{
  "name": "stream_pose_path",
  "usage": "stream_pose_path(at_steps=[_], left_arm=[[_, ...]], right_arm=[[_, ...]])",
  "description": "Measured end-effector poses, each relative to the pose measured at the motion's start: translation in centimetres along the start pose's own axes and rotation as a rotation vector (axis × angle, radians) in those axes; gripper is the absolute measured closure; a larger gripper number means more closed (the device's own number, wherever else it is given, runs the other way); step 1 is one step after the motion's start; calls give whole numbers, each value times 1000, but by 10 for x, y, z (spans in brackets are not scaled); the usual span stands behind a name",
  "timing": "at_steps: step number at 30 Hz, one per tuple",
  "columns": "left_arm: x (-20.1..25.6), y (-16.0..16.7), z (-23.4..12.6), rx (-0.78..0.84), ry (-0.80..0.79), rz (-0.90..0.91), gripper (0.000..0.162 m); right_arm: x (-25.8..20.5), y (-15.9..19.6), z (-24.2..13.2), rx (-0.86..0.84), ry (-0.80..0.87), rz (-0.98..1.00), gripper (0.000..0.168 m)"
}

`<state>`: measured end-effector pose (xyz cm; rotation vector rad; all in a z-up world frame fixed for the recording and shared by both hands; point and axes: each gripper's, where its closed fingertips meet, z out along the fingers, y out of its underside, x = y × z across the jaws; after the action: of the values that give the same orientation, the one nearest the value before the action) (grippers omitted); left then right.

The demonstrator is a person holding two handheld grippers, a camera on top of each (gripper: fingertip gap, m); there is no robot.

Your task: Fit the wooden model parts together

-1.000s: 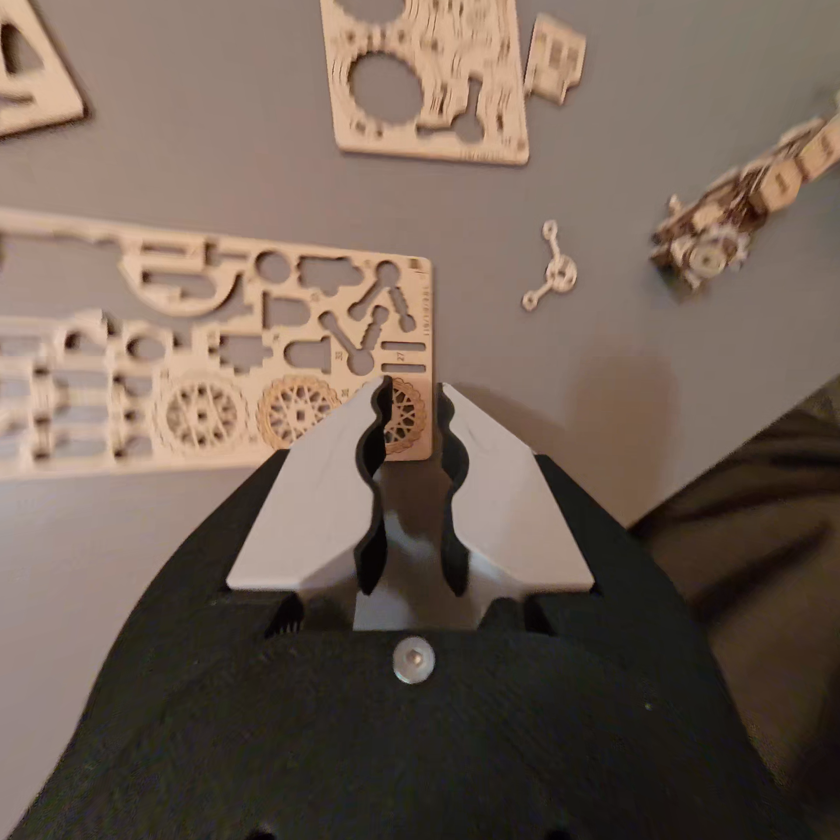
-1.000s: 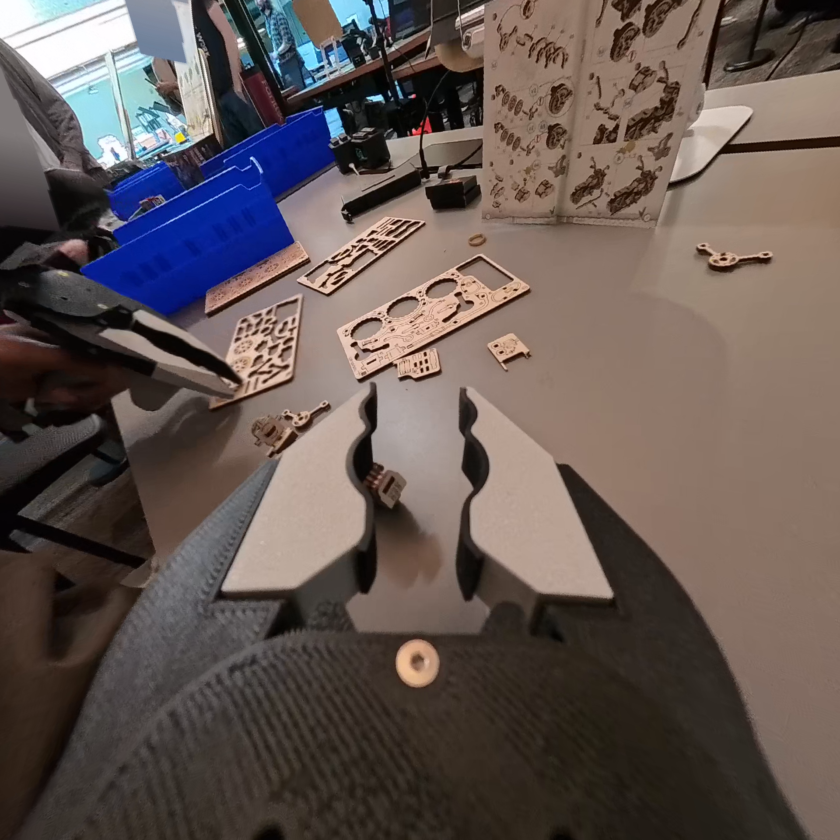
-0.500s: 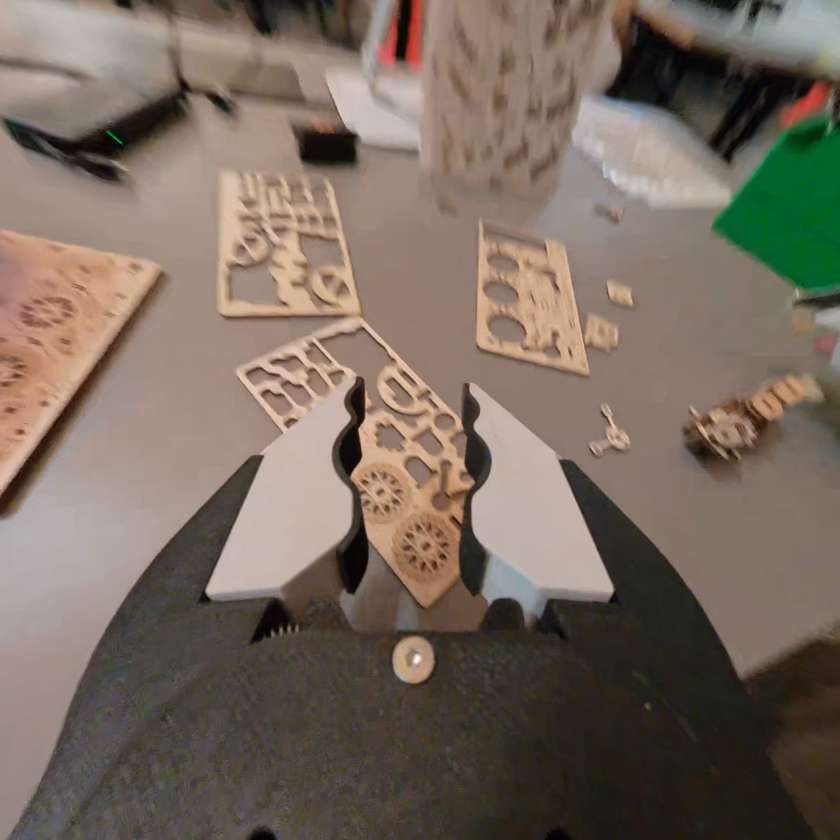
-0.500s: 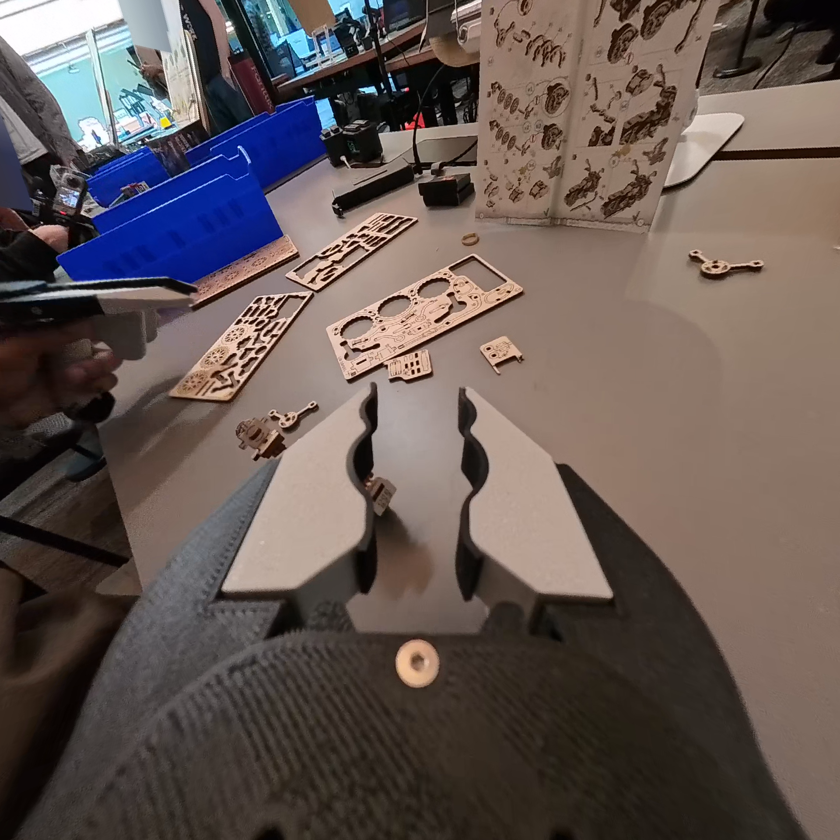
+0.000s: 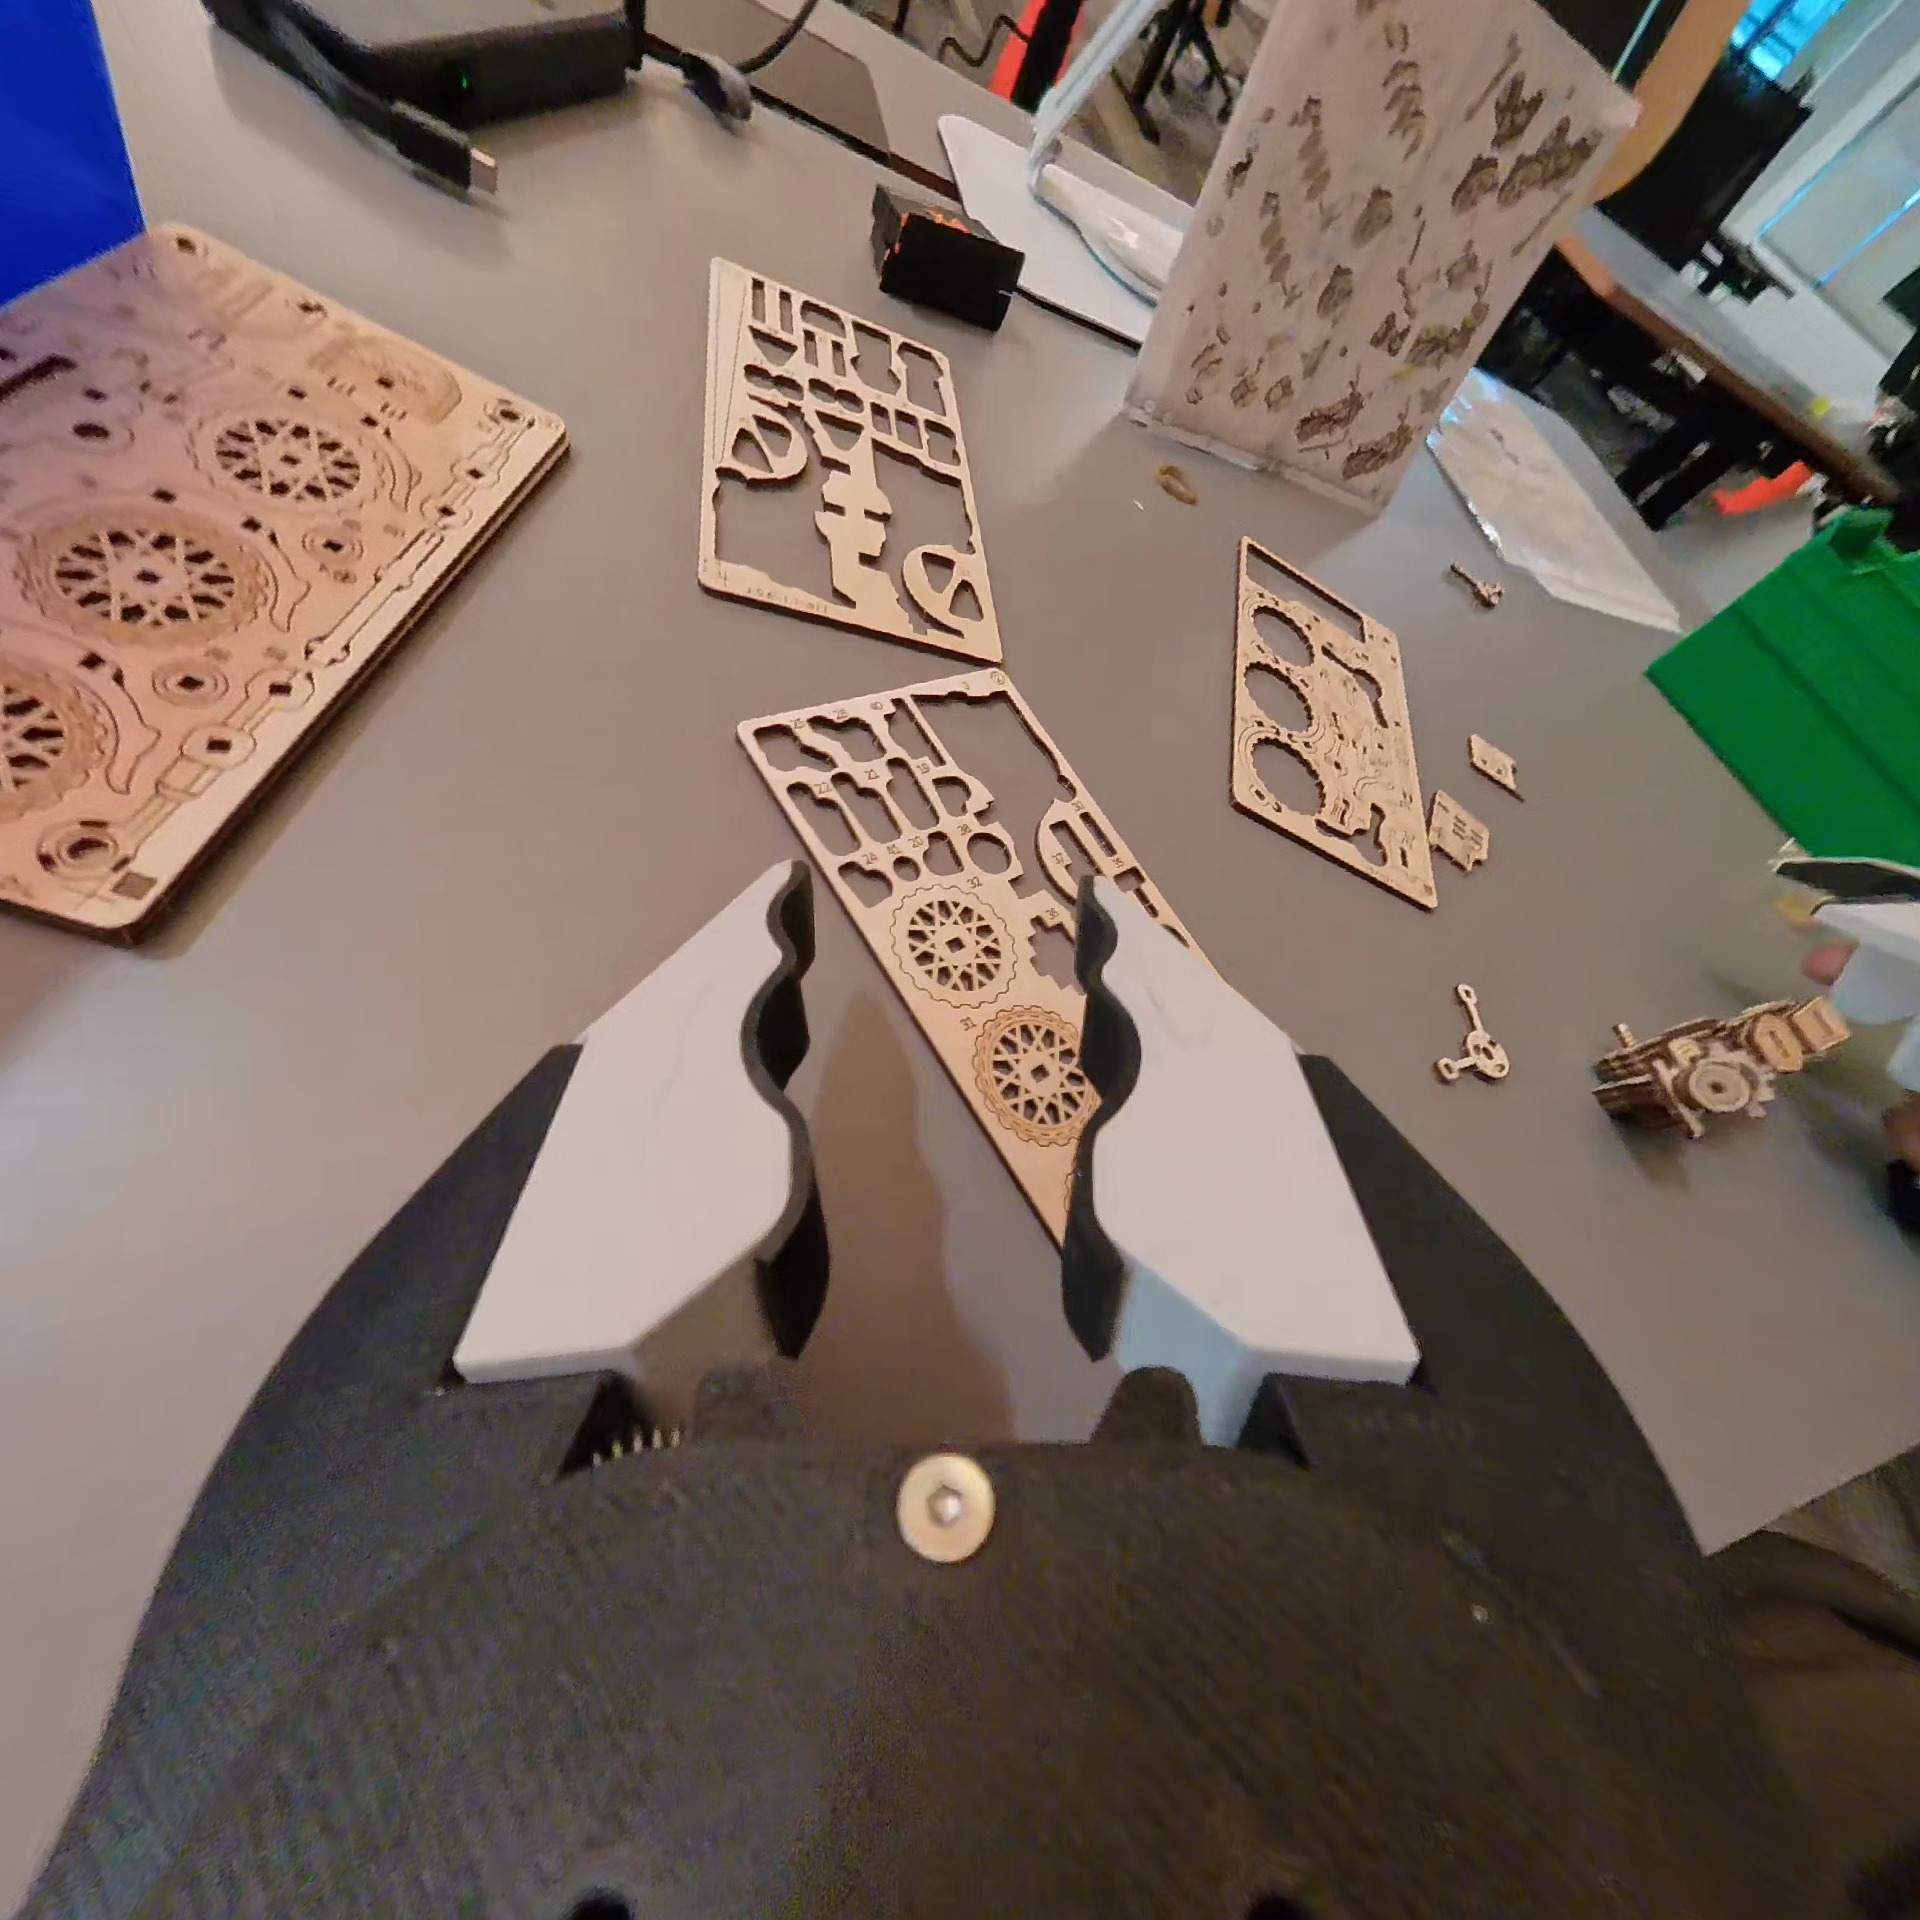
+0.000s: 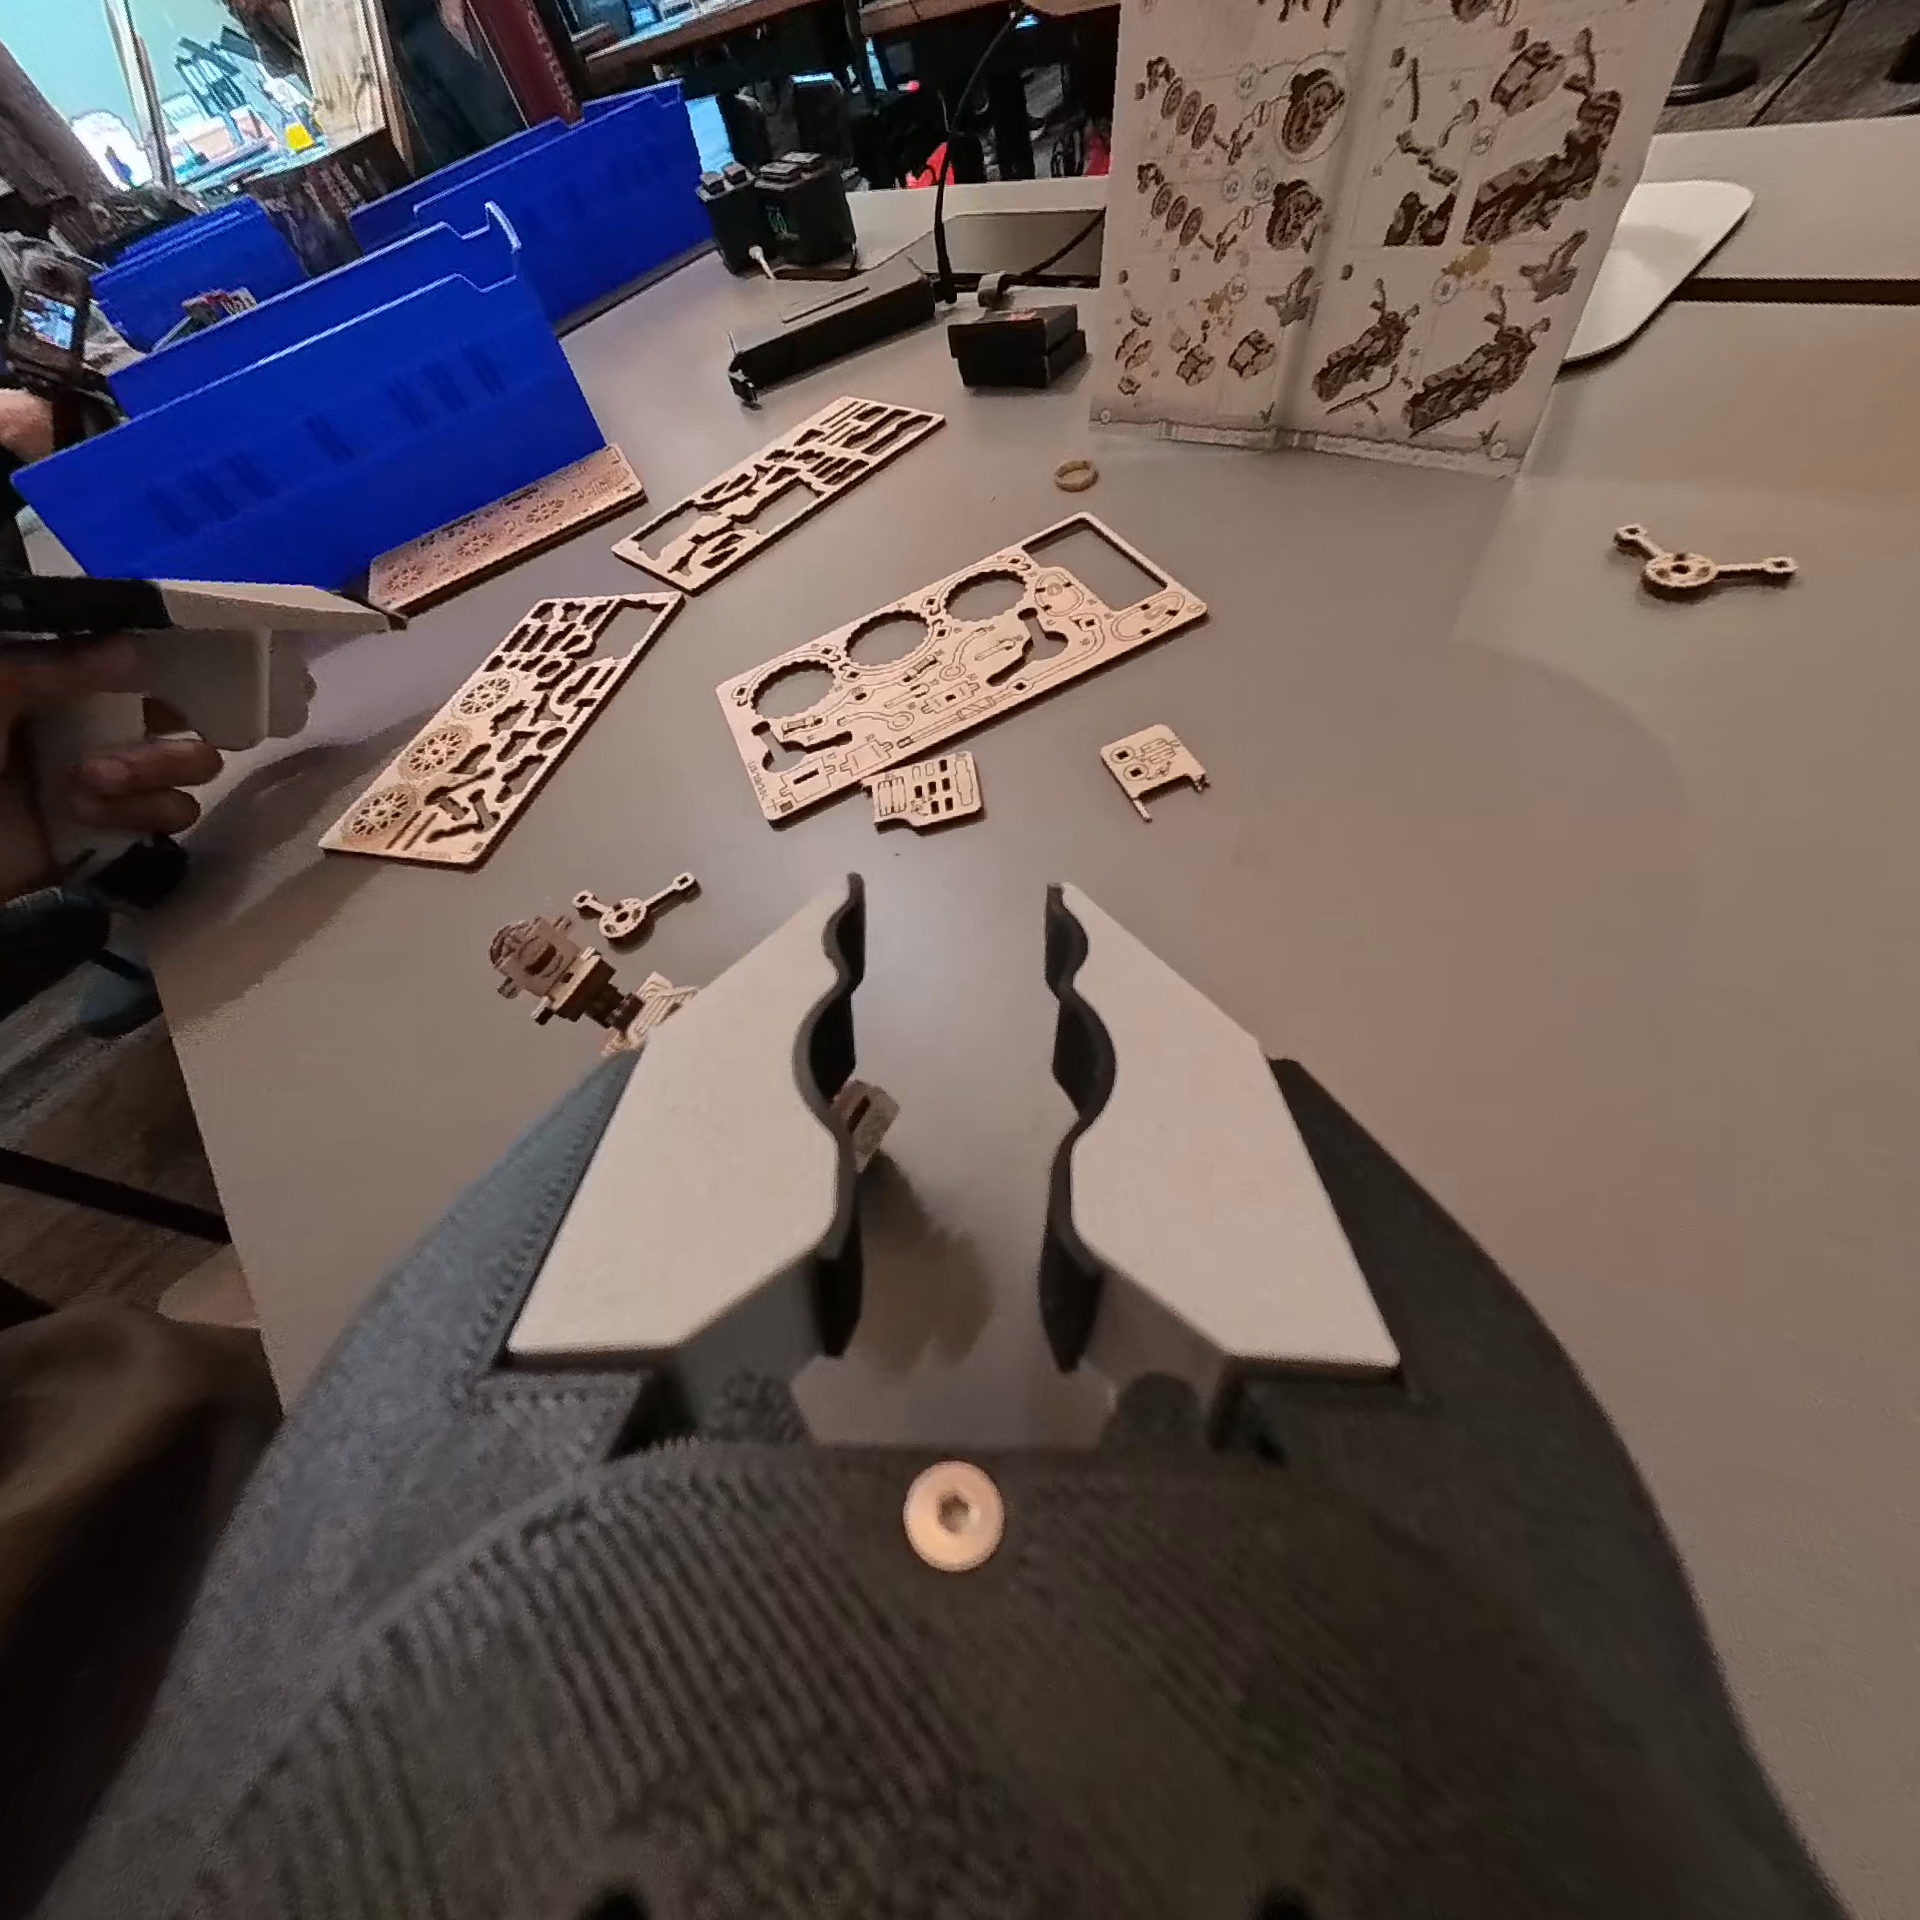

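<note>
My left gripper [image 5: 940,904] is open and empty, held level just above the near end of a wooden part sheet with spoked gears [image 5: 966,935]; it also shows in the right wrist view [image 6: 281,613] at the far left. A partly built wooden model [image 5: 1704,1070] lies near the table's front edge. A small lever piece [image 5: 1470,1049] lies beside it. My right gripper [image 6: 954,904] is open, low over the table. The model [image 6: 561,971] runs under its left finger, and one end shows between the jaws. The lever piece [image 6: 629,909] lies just beyond the model.
A sheet with round holes [image 6: 966,665], two small plates [image 6: 925,790], another lever piece [image 6: 1699,566], a third sheet [image 6: 779,488], a stack of sheets [image 5: 187,561], a standing instruction leaflet [image 6: 1351,229], blue bins [image 6: 343,447] and black boxes [image 6: 1018,343] are on the grey table [image 6: 1455,935]. The gap from one gripper's tips to the other's is roughly 35 centimeters. The small lever piece [image 5: 1470,1049] is about 15 centimeters from both grippers' fingertips. Seen from the right wrist view [image 6: 616,901] as well.
My left gripper has tilted up from pointing down at the gear sheet to level, and its jaws have opened wider. My right gripper has barely moved.
</note>
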<state>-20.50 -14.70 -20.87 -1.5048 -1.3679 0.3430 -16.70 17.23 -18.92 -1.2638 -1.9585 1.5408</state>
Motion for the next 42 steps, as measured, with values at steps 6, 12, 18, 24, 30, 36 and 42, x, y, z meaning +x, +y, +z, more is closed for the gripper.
stream_pose_path(at_steps=[6,12,18,24,30,36,42], left_arm=[[13,11,5,-63,60,-4,114],[17,10,5,-54,39,70,117],[17,12,6,-64,45,60,117],[20,15,7,-82,52,66,117],[20,17,7,-91,48,69,117],[21,22,9,-124,26,105,116],[20,26,12,-157,-16,154,116]], right_arm=[[5,0,1,0,11,12,134],[5,0,2,-8,6,14,134],[2,2,3,-18,0,6,134],[1,3,3,-24,-7,5,135],[1,3,3,-26,-8,6,135],[0,3,3,-27,-6,4,135],[0,3,3,-28,-6,2,135]])
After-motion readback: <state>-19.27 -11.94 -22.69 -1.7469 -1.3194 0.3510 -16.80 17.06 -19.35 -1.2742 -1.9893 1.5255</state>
